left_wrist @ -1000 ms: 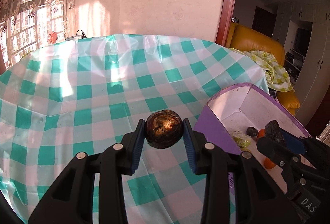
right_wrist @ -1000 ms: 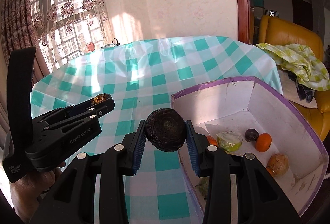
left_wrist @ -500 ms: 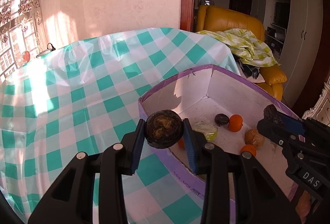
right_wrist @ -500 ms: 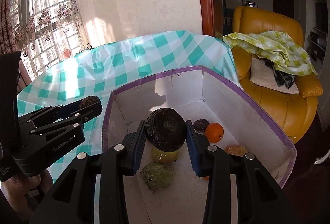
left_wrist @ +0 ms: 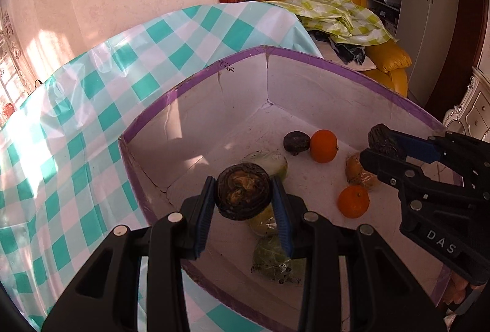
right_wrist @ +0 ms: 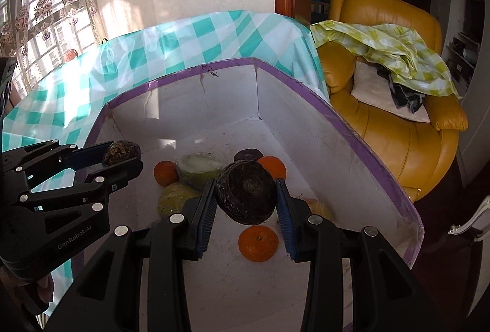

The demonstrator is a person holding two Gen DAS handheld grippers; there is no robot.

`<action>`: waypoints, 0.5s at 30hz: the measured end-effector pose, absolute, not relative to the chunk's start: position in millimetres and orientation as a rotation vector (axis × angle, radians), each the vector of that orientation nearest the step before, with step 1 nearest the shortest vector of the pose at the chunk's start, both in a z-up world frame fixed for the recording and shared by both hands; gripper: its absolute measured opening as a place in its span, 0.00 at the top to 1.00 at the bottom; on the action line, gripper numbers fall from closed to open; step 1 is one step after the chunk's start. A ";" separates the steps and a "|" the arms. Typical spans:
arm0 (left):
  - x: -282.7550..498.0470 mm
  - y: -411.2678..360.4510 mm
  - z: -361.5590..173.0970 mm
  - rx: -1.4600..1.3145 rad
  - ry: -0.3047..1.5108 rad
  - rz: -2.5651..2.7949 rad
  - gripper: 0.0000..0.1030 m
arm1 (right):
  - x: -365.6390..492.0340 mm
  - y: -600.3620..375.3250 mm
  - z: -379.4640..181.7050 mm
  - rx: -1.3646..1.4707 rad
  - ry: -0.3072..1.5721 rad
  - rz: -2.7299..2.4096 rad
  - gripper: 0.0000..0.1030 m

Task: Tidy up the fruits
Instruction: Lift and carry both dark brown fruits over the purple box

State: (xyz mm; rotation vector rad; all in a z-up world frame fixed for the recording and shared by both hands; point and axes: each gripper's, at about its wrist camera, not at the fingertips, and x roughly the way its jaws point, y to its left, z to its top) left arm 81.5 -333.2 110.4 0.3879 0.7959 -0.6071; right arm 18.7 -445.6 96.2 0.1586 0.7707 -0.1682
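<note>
Two grippers over one box, both loaded. Tabletop (left_wrist: 76, 124) in green-check cloth carries a white box (left_wrist: 321, 93) with purple rim, set at the edge near a yellow armchair (right_wrist: 398, 130). Box serves as the collecting bin: on its floor lie oranges (left_wrist: 323, 146), pale green wrapped fruits (right_wrist: 199, 169) and a small dark fruit (left_wrist: 295, 141). Left gripper (left_wrist: 245, 200) clenched on a dark round fruit with a brownish scarred face (left_wrist: 242, 191), held above the near left corner. Right gripper (right_wrist: 246, 200) clenched on a dark purple wrinkled fruit (right_wrist: 246, 189), above mid-box. Both tilt steeply downward, side by side, likely poised for dropping in
</note>
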 end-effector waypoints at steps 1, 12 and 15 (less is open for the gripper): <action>80.7 -338.5 107.4 0.409 0.804 -0.612 0.64 | 20.0 -447.6 94.8 0.146 0.780 -0.172 0.63; 85.8 -373.6 81.2 0.523 0.880 -0.631 0.64 | 30.7 -462.5 79.3 0.089 0.860 -0.176 0.63; 91.3 -375.2 75.9 0.520 0.911 -0.628 0.64 | 33.5 -459.1 77.1 0.060 0.883 -0.183 0.63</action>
